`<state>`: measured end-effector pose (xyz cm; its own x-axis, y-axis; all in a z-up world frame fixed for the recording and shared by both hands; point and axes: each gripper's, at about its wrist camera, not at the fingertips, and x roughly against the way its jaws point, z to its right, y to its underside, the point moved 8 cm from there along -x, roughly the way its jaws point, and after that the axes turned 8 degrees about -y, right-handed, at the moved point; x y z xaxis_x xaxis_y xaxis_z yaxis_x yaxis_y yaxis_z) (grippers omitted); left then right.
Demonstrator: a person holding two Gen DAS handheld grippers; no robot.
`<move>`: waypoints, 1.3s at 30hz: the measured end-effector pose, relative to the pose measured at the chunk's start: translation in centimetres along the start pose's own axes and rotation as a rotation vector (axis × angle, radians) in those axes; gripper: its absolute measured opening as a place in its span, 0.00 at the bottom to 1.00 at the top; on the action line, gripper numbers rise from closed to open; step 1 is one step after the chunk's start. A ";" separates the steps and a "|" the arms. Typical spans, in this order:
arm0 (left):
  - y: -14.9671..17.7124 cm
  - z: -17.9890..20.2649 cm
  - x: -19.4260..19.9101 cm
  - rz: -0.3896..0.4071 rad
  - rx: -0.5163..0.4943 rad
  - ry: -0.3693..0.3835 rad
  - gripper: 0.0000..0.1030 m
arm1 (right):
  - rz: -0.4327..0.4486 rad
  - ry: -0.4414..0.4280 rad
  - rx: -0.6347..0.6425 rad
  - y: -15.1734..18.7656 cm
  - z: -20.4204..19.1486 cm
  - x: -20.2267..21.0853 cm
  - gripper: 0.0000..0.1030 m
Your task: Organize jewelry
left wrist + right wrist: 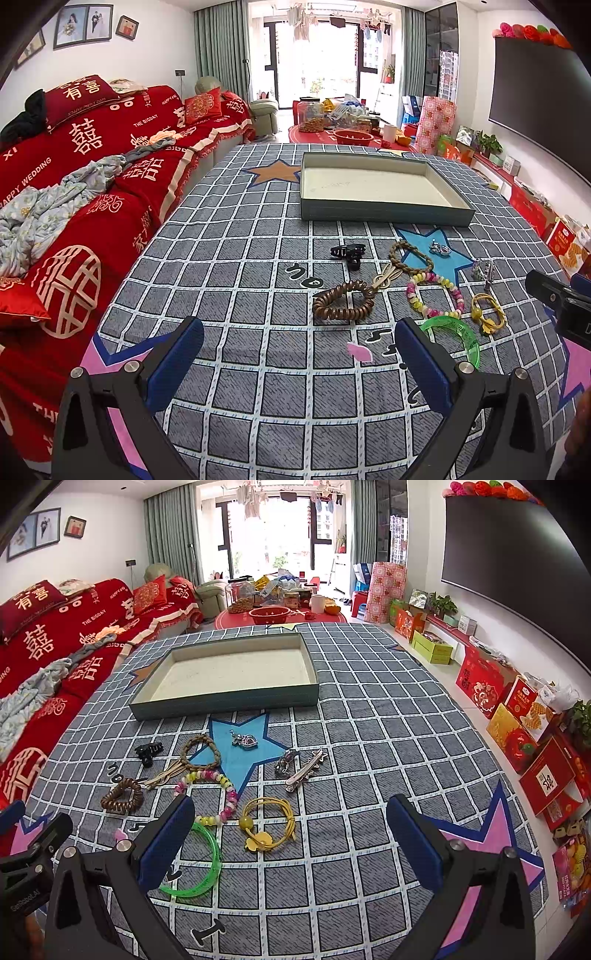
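Ahead of both pairs of fingers, jewelry lies scattered on the checked tablecloth [369, 738]: a green bangle [207, 864] touching the right gripper's [291, 834] left finger, a yellow bracelet [269, 823] just beyond, a brown coil [343, 299] ahead of the left gripper [299, 354]. Both grippers stand wide, holding nothing. Farther off sits a shallow box [229, 701].

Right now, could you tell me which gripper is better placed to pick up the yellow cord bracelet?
Right gripper: the yellow cord bracelet lies between its open fingers, whereas it sits off to the side of the left gripper.
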<state>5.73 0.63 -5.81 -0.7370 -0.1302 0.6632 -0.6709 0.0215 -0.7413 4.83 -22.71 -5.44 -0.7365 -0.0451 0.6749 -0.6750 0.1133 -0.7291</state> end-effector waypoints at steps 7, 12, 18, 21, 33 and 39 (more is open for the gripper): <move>0.2 -0.1 0.0 -0.003 -0.001 0.000 1.00 | -0.003 -0.004 -0.003 0.1 -0.1 0.0 1.00; 1.2 0.0 -0.1 -0.010 -0.015 0.008 1.00 | -0.010 -0.029 -0.019 0.8 -0.7 -0.2 1.00; 1.4 0.2 -0.9 -0.038 -0.048 0.030 1.00 | -0.033 -0.061 -0.076 1.2 0.3 -0.6 1.00; 0.9 0.4 -2.0 -0.062 -0.073 0.041 1.00 | -0.067 -0.063 -0.096 1.6 1.2 -0.9 1.00; -0.7 1.1 -5.8 -0.100 -0.170 0.101 1.00 | -0.209 -0.012 -0.078 3.2 3.5 -3.5 1.00; -0.9 2.3 -6.7 -0.102 -0.251 0.146 1.00 | -0.237 -0.019 -0.039 3.2 3.0 -4.3 1.00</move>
<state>11.42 -0.79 -9.84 -0.6567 -0.0009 0.7542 -0.7279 0.2623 -0.6335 5.71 -25.15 -11.02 -0.5586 -0.0935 0.8242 -0.8272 0.1354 -0.5453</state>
